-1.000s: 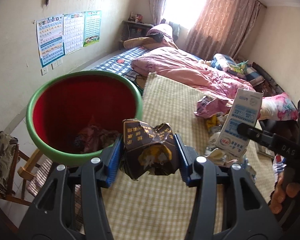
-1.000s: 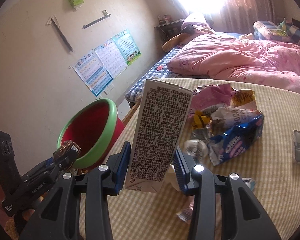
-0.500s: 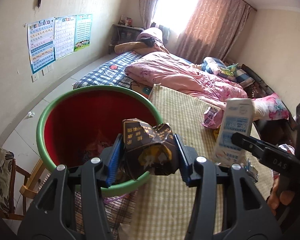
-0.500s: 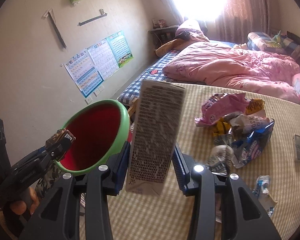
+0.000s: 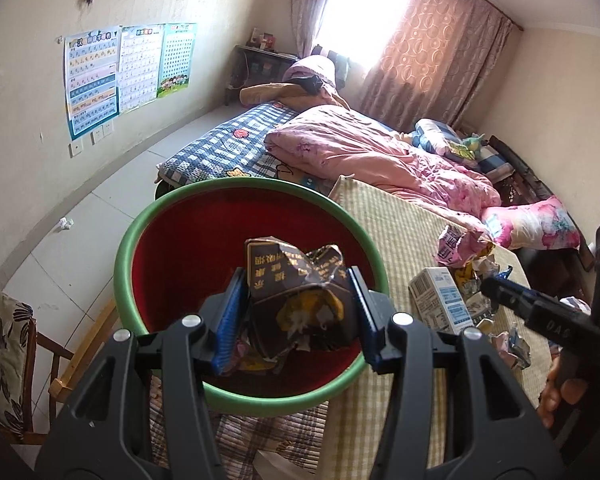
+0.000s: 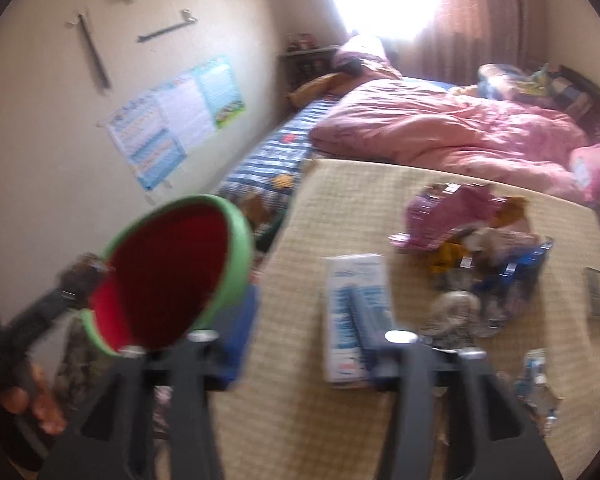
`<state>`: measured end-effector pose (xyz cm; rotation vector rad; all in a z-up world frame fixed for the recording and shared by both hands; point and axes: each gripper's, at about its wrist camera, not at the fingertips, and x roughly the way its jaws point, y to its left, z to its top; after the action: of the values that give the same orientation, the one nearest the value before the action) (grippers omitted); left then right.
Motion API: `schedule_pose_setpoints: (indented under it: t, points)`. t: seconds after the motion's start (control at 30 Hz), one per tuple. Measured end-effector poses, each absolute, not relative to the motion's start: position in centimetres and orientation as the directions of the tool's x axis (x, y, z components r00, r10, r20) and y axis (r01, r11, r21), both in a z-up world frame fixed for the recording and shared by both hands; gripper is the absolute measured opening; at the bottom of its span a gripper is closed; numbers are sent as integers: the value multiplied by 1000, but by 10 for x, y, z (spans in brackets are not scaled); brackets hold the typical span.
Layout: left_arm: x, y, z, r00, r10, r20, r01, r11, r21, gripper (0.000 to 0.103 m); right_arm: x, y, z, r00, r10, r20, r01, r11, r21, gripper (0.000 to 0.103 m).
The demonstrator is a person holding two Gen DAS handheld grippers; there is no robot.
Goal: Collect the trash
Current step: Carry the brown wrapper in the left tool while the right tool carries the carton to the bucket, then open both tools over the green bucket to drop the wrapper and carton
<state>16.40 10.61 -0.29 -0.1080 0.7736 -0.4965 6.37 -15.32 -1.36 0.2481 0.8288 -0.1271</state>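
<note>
Green-rimmed and red inside, the basin (image 5: 252, 248) sits just off the edge of the checked table mat (image 5: 400, 240), and it anchors everything here. Directly above its bowl, the left gripper (image 5: 298, 308) holds a crumpled dark brown wrapper (image 5: 296, 284) clamped between its blue pads, the wrapper hanging over the red interior, where other scraps lie at the bottom. To the basin's right, a white and blue milk carton (image 5: 440, 300) lies on its side on the mat, outside the basin. The right gripper (image 6: 308, 320) hovers over that carton with its jaws parted; they have just been opening, nothing is pinched between them, and the carton lies beyond the right-hand finger in a blurred view. Farther from the basin, past the carton, a heap of trash (image 6: 472, 248) remains on the mat: a pink wrapper, yellow scraps and a blue packet. A person's fingers (image 5: 556, 392) grip the right tool's handle at the mat's near side. Behind the basin stretch a bed with a pink quilt (image 5: 372, 156) and wall charts (image 5: 128, 72).
</note>
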Motion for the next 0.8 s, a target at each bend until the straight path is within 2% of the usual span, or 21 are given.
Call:
schedule_pose_setpoints:
  t: [0.2, 0.33, 0.6, 0.63, 0.7, 0.8]
  points:
    - [168, 105, -7, 591, -479, -649, 399, 873, -280, 48, 66, -176, -47, 576, -76, -814, 275, 956, 105, 57]
    - [171, 100, -10, 579, -486, -655, 413, 867, -278, 48, 74, -171, -65, 549, -75, -832, 255, 963, 81, 63]
    - [176, 104, -14, 573, -480, -664, 408, 870, -277, 48, 90, -176, -98, 487, -89, -869, 270, 962, 53, 63]
    - [177, 105, -14, 573, -478, -666, 404, 872, -277, 48, 91, -177, -100, 484, -84, -871, 267, 962, 55, 62]
    - [177, 107, -15, 574, -471, -670, 397, 876, -276, 48, 92, -177, -103, 480, -74, -874, 262, 963, 62, 52]
    - [179, 110, -17, 577, -462, -674, 388, 881, -271, 48, 92, -178, -99, 492, -54, -869, 258, 962, 87, 52]
